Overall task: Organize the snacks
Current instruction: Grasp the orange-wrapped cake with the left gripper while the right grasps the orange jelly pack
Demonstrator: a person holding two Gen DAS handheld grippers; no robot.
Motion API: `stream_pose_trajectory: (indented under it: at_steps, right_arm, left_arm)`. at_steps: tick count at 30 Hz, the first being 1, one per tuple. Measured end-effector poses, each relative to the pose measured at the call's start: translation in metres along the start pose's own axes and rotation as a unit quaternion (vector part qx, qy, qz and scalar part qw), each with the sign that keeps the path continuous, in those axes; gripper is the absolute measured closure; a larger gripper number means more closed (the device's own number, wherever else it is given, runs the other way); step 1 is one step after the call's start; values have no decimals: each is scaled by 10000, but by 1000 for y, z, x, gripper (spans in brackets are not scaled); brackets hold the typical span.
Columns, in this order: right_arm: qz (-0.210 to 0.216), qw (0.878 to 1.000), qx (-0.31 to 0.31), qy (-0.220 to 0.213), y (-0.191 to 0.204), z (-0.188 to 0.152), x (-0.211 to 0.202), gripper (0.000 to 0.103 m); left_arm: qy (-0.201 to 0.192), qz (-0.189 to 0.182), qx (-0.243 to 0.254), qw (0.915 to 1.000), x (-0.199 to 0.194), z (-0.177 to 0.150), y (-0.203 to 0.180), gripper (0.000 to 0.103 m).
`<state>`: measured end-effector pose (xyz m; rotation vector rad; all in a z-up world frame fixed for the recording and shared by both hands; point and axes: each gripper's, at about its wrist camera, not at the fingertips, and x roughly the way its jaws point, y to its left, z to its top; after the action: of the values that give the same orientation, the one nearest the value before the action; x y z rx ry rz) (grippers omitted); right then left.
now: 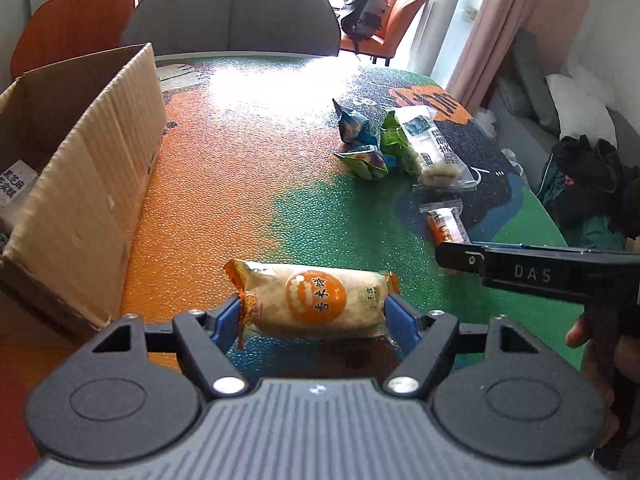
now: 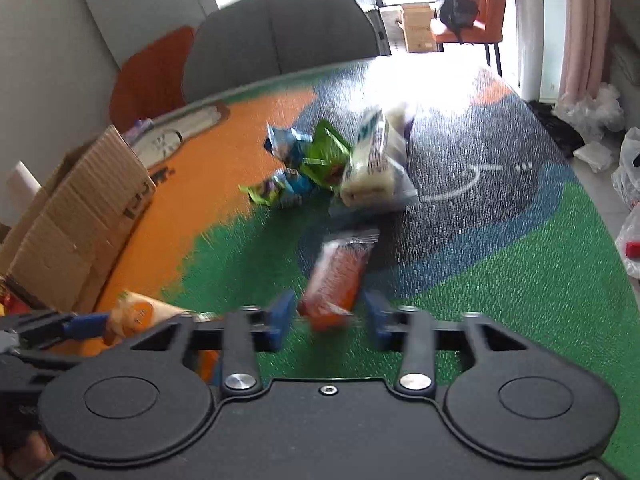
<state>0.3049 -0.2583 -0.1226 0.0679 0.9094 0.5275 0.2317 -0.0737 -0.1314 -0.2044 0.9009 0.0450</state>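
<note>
Between the left gripper [image 1: 314, 314] pads, the rice cracker pack [image 1: 316, 300] is clamped crosswise, right of the cardboard box [image 1: 80, 184]; farther right, the right gripper [image 2: 326, 316] straddles an orange snack bar [image 2: 336, 280] lying lengthwise, contact blurred.

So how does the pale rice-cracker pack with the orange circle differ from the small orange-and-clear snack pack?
The rice-cracker pack is larger, lies crosswise, and sits pinched between the left gripper's pads. The small orange pack lies lengthwise between the right gripper's jaws; contact is too blurred to tell. Both are sealed wrappers.

Six snack packets [image 1: 316, 300] lie out, beside one cardboard box [image 1: 80, 184] and four chairs [image 1: 236, 8].
</note>
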Motion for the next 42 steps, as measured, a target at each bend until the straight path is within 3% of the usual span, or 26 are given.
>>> stream_pose_trajectory:
  at_steps: [3, 12, 14, 22, 24, 26, 30, 35, 38, 42]
  right_arm:
    - [-44, 9999, -114, 26, 3, -1, -4, 77]
    - [48, 9996, -22, -295, 8, 7, -35, 79]
    - [124, 9993, -8, -355, 12, 12, -41, 103]
    - [114, 9991, -41, -405, 25, 21, -44, 103]
    - [22, 9994, 51, -352, 25, 19, -39, 93]
    - [-29, 9996, 80, -287, 25, 16, -35, 71]
    - [-70, 9998, 105, -138, 24, 11, -24, 57]
    - [-44, 9999, 9, -93, 27, 8, -12, 31]
    - [-38, 9999, -125, -87, 30, 9, -4, 19]
    - [-26, 9998, -191, -13, 29, 10, 8, 18]
  left_arm:
    - [-32, -29, -13, 10000, -2, 1, 2, 29]
    - [-337, -136, 12, 9993, -29, 12, 2, 29]
    - [-438, -135, 6, 9989, -37, 16, 4, 29]
    - [-675, -86, -41, 9977, -58, 26, 14, 29]
    - [-683, -79, -46, 9976, -59, 25, 16, 29]
    - [-668, -80, -50, 9977, -58, 25, 17, 29]
    - [-585, -104, -73, 9982, -50, 23, 18, 29]
    - [-502, -106, -70, 9987, -37, 26, 16, 29]
    - [-476, -79, -73, 9988, -32, 27, 17, 29]
    - [-424, -16, -75, 9991, -24, 30, 18, 29]
